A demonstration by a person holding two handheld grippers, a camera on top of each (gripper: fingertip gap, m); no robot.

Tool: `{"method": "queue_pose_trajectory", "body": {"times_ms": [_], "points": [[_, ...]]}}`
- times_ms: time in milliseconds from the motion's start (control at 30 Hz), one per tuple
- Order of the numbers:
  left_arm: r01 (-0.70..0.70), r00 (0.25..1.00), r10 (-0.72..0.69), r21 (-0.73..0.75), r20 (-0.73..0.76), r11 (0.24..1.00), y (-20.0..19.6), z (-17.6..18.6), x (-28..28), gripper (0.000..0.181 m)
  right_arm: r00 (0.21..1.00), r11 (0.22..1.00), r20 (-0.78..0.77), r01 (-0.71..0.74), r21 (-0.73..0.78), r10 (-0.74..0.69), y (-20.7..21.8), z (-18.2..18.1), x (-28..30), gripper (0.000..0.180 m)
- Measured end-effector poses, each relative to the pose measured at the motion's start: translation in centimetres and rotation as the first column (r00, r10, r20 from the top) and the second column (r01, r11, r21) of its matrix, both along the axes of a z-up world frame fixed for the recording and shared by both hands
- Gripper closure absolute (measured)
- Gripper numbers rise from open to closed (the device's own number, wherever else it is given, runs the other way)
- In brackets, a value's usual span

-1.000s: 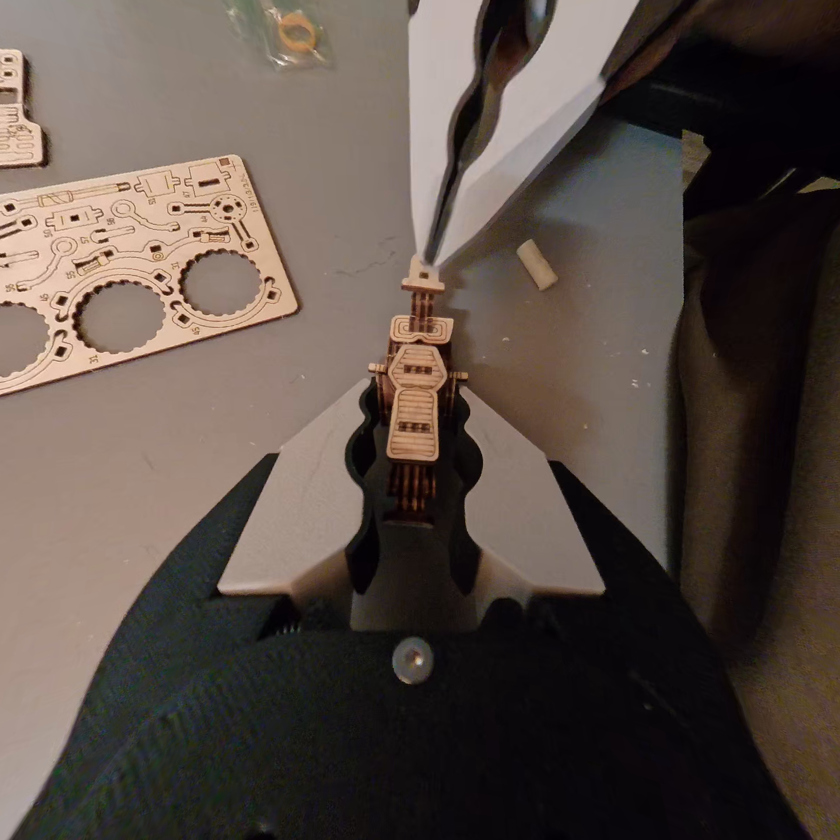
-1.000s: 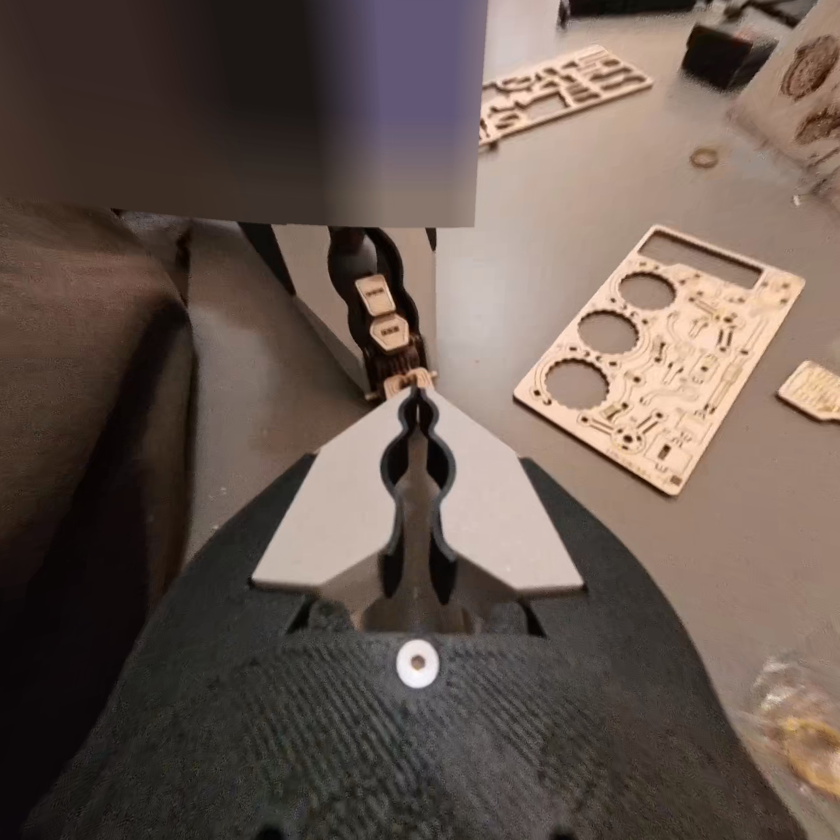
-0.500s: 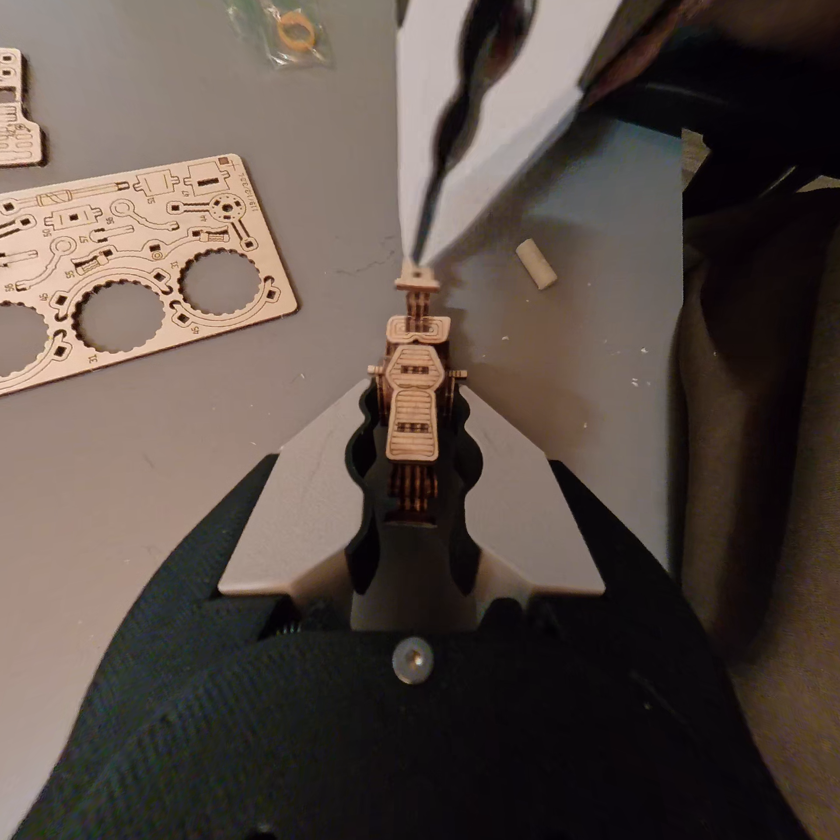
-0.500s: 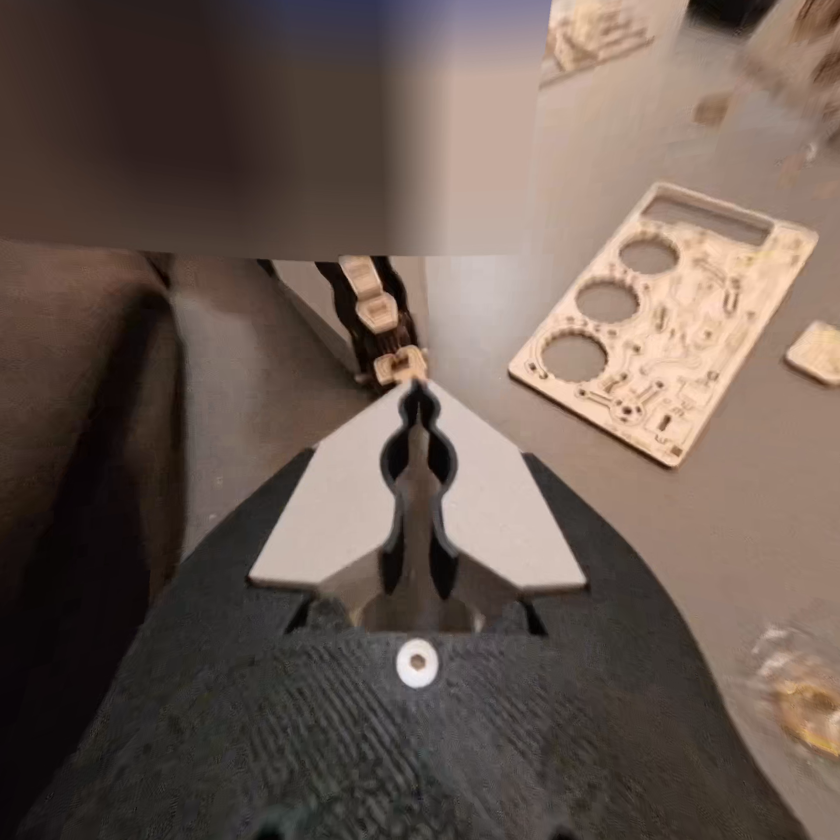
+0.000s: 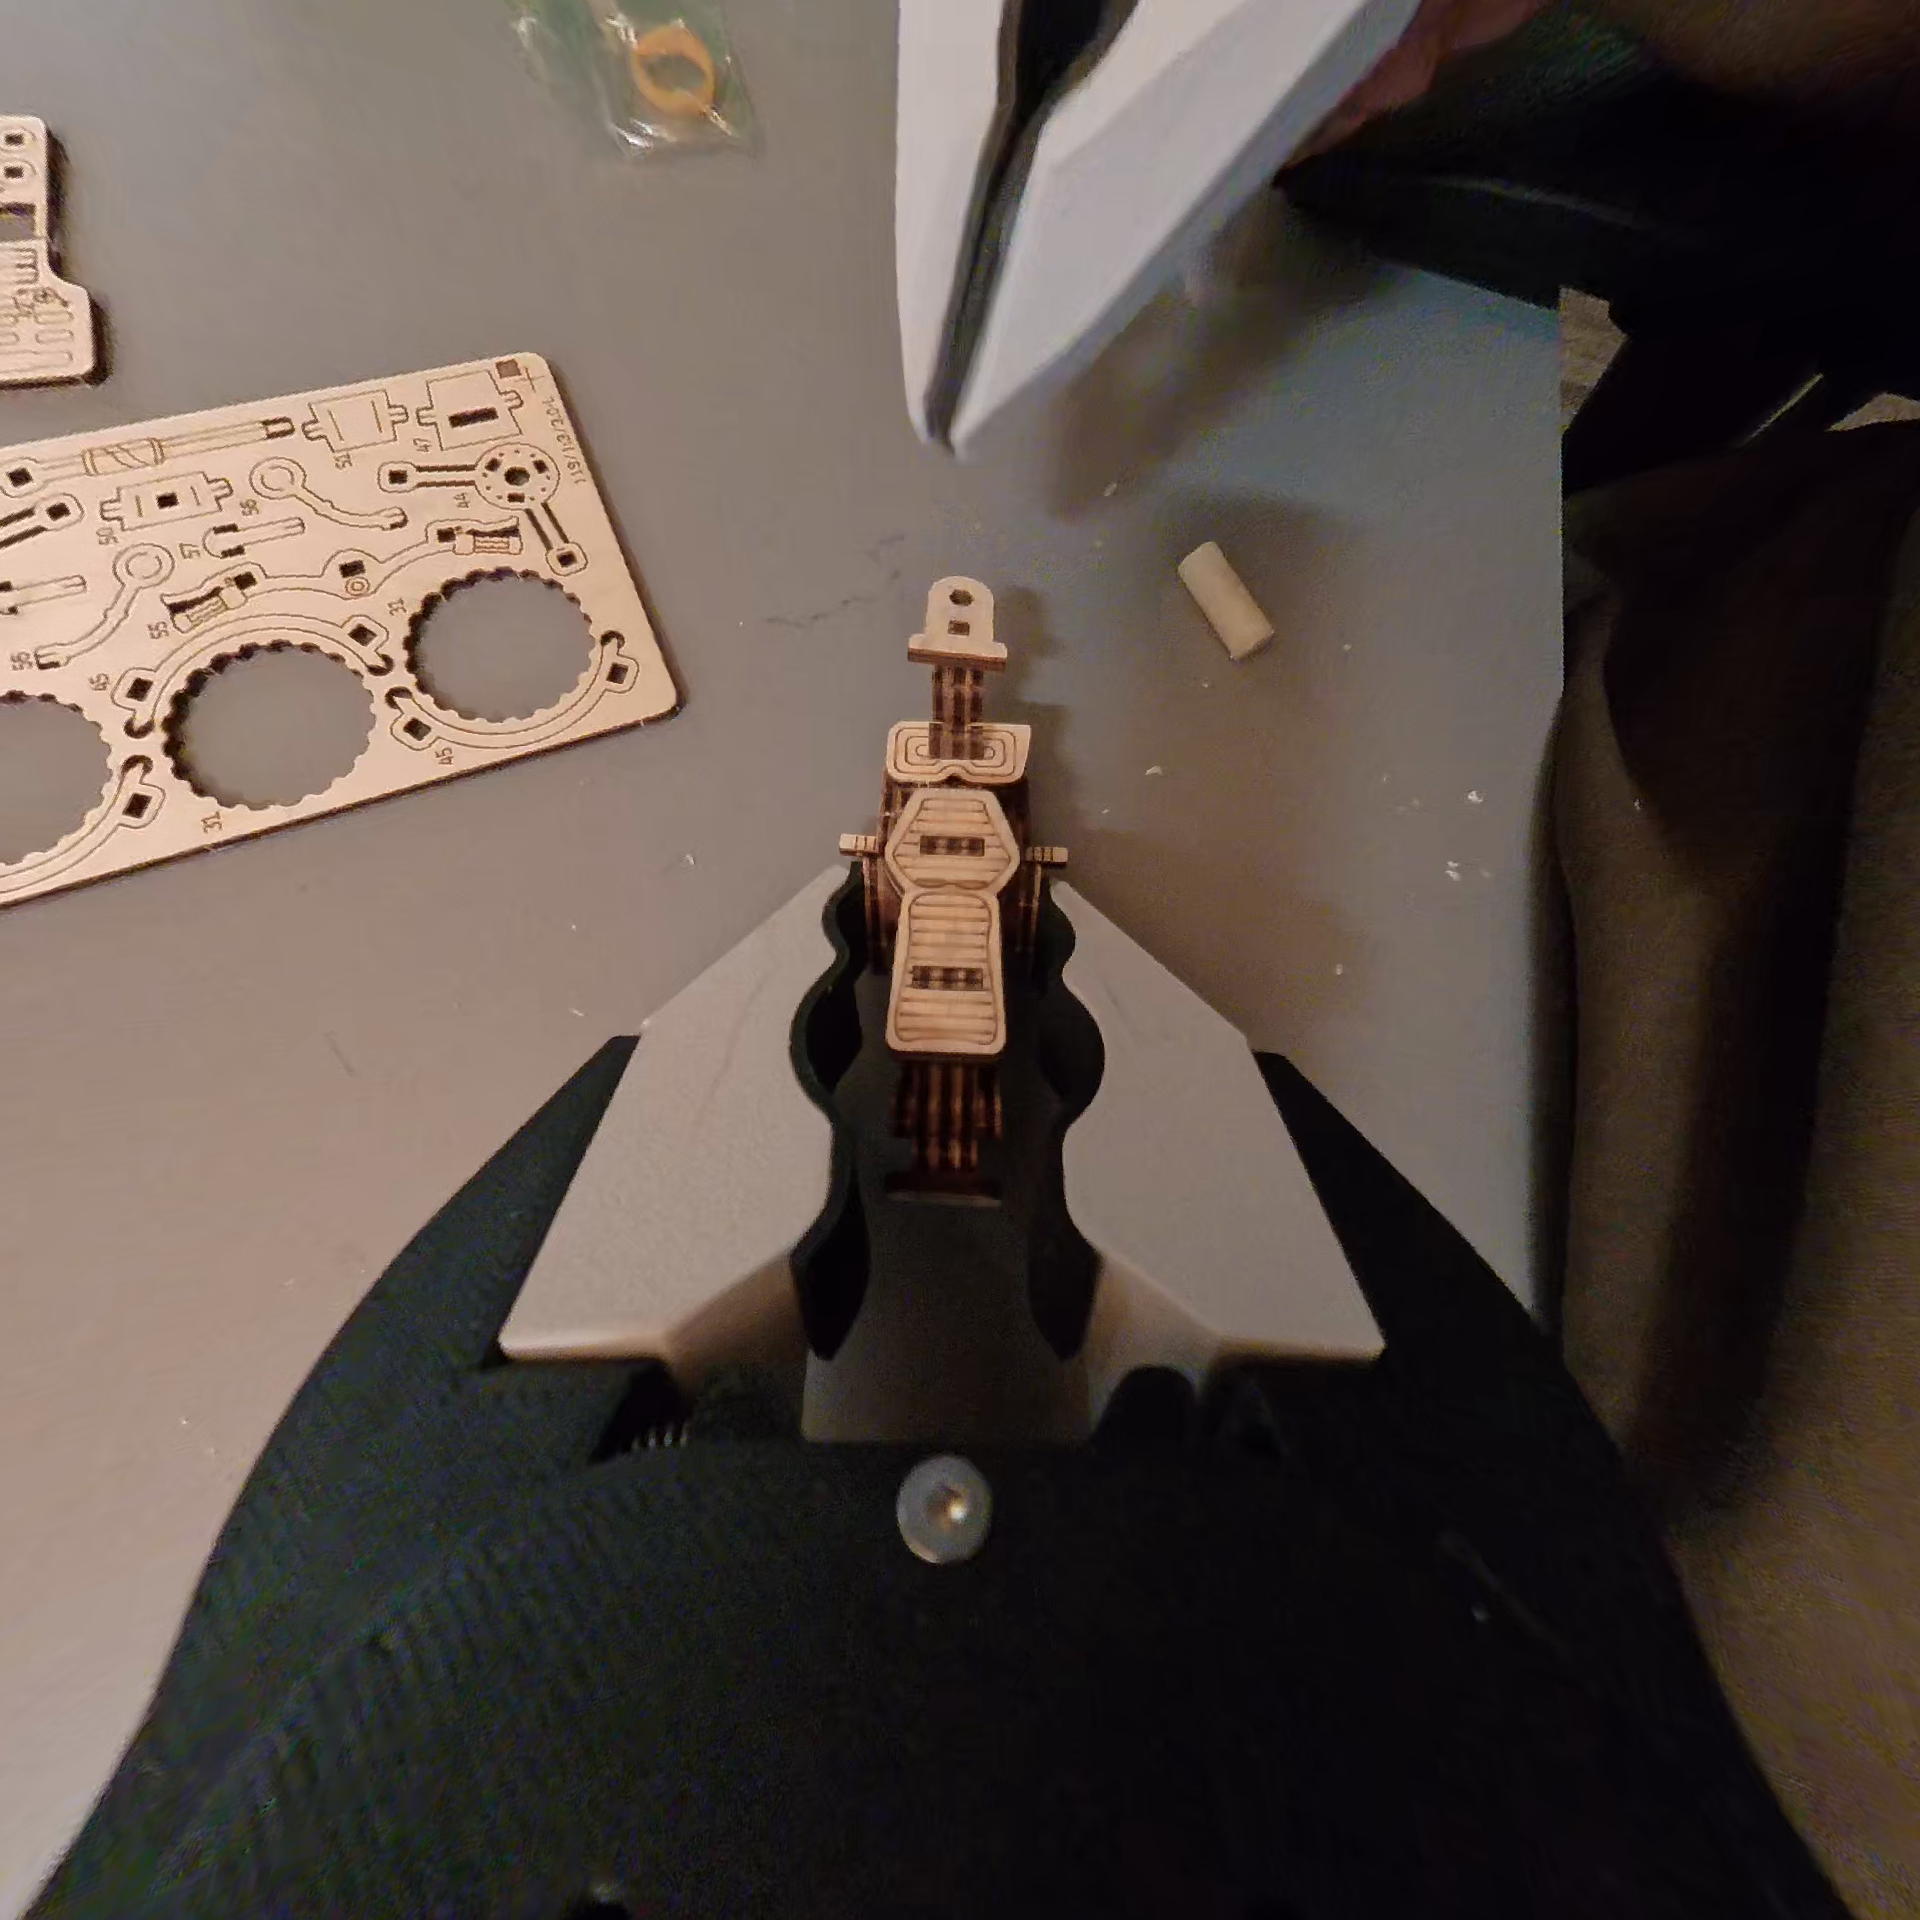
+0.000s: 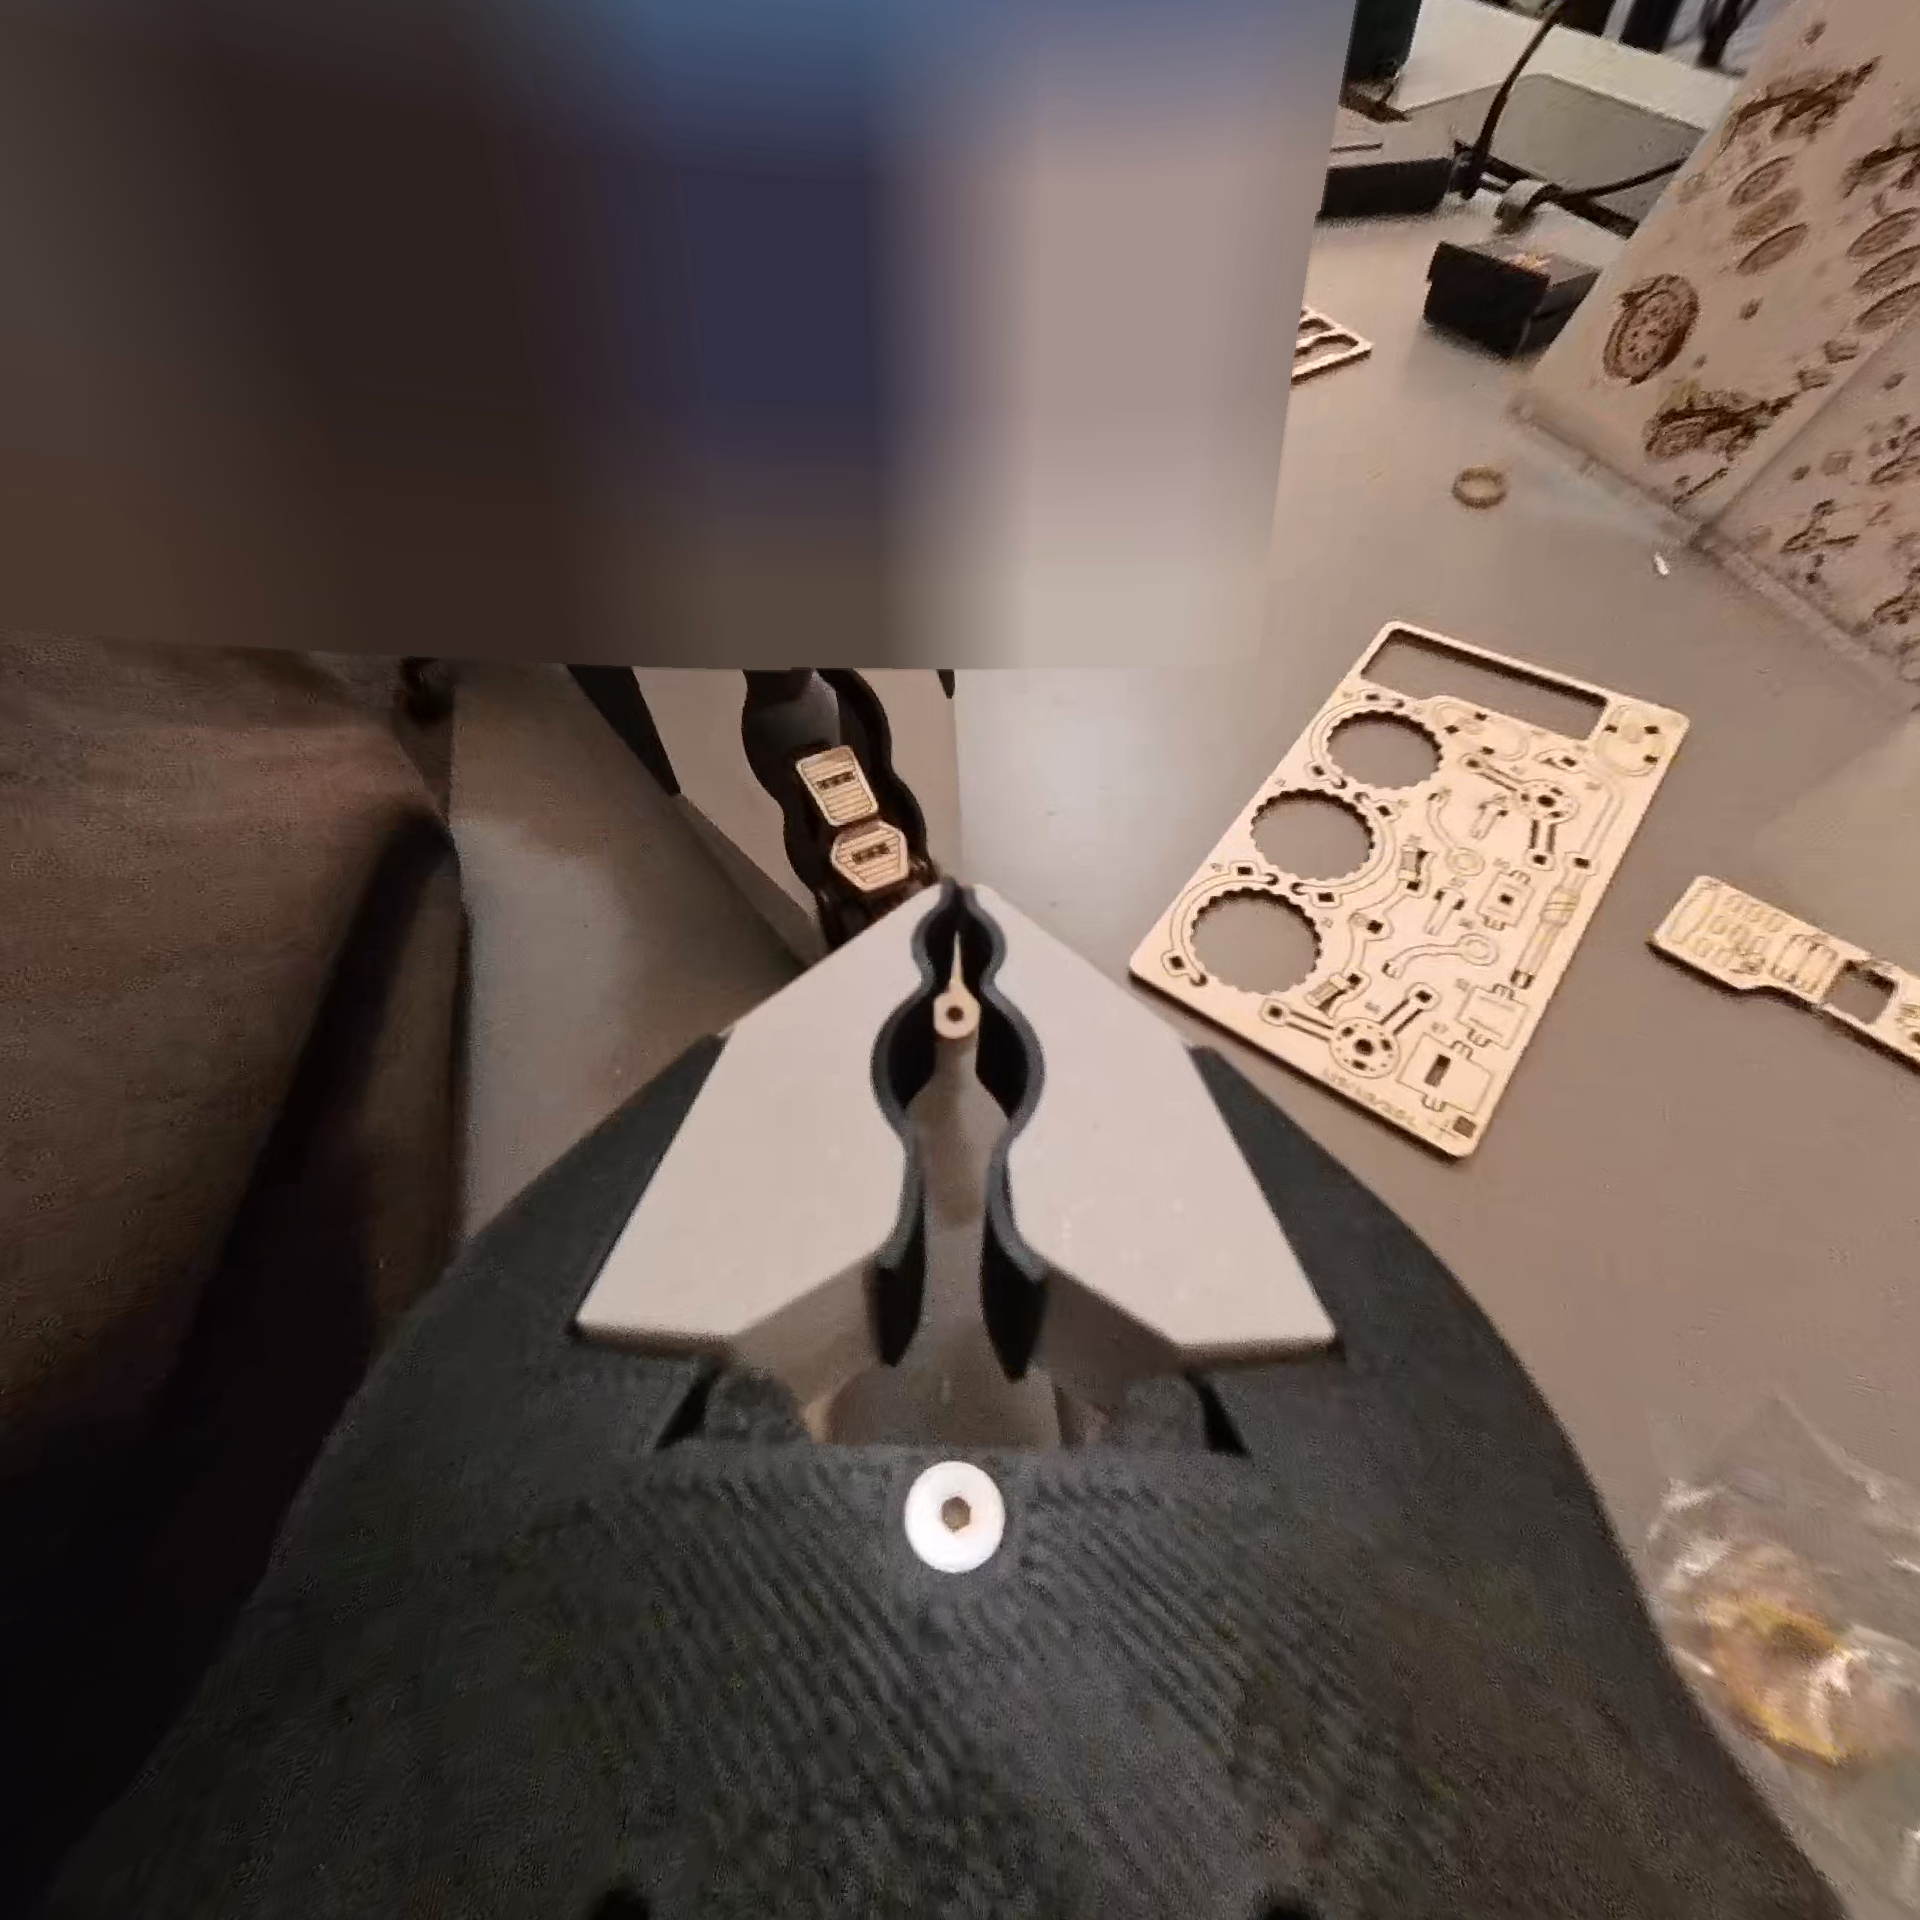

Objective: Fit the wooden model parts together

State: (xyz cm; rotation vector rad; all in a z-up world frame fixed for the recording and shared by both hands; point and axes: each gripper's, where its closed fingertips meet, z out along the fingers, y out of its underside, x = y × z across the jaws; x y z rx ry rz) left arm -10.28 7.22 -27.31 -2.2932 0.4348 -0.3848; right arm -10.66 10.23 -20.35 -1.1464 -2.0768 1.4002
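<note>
My left gripper (image 5: 951, 894) is shut on a small wooden model (image 5: 948, 935), a stack of laser-cut layers with ribbed plates on top. Its narrow tip, a tab with a round hole (image 5: 961, 608), sticks out past the fingers over the grey table (image 5: 416, 1039). My right gripper (image 5: 935, 431) hangs above and a little beyond that tip, apart from it, with its jaws together and nothing between them. In the right wrist view the right gripper (image 6: 951, 891) points at the model (image 6: 862, 852), and the holed tab (image 6: 954, 1013) shows through the gap between the fingers.
A wooden parts sheet (image 5: 312, 623) with round cut-outs lies to the left, also in the right wrist view (image 6: 1434, 904). A smaller sheet piece (image 5: 31, 270), a bag with a rubber band (image 5: 665, 83) and a white cylinder (image 5: 1226, 613) lie around. The table edge (image 5: 1558, 831) is at right. Left tips to right tips: about 8 cm.
My right gripper was pinching the model's tip. It has let go and drawn up and away, so the holed tab now shows. The left gripper and the model have stayed put.
</note>
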Motion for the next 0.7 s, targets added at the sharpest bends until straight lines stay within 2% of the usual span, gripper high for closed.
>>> {"method": "queue_pose_trajectory", "body": {"times_ms": [100, 233, 333, 367, 500, 567, 633, 700], "points": [[0.000, 1.000, 0.000, 0.001, -0.001, 1.000, 0.0, 0.0, 0.0, 0.152, 1.000, 0.999, 0.006, -0.024, 0.042, 0.024, -0.6, -1.1, 0.1, 0.180], [0.000, 1.000, 0.000, 0.000, 0.001, 1.000, 0.0, 0.0, 0.0, 0.152, 0.996, 1.000, -0.089, -0.023, 0.007, 0.024, -0.8, 1.4, -0.1, 0.180], [0.002, 1.000, -0.002, 0.001, 0.003, 1.000, 0.0, 0.0, 0.0, 0.152, 0.999, 0.994, 0.038, -0.033, 0.106, 0.029, -0.7, -2.7, -0.1, 0.180], [0.002, 1.000, -0.002, 0.000, 0.002, 1.000, 0.0, 0.0, 0.0, 0.152, 0.999, 0.994, 0.037, -0.044, 0.099, 0.040, -0.9, -2.8, 0.1, 0.180], [0.002, 1.000, -0.002, 0.001, -0.001, 1.000, 0.0, 0.0, 0.0, 0.152, 0.995, 0.999, -0.102, 0.008, 0.052, -0.003, -0.1, 1.2, -0.4, 0.180], [0.002, 1.000, -0.002, 0.000, 0.002, 1.000, 0.0, 0.0, 0.0, 0.152, 0.999, 0.999, -0.052, -0.014, 0.039, 0.016, -0.6, 0.3, -0.2, 0.180], [0.002, 1.000, -0.002, 0.000, 0.005, 1.000, 0.0, 0.0, 0.0, 0.152, 0.998, 0.997, 0.061, -0.036, 0.070, 0.032, -1.0, -2.7, 0.0, 0.180], [0.002, 1.000, -0.002, 0.001, -0.001, 1.000, 0.0, 0.0, 0.0, 0.152, 0.997, 0.998, 0.074, -0.042, 0.053, 0.038, -0.8, -2.4, 0.1, 0.180]]}}
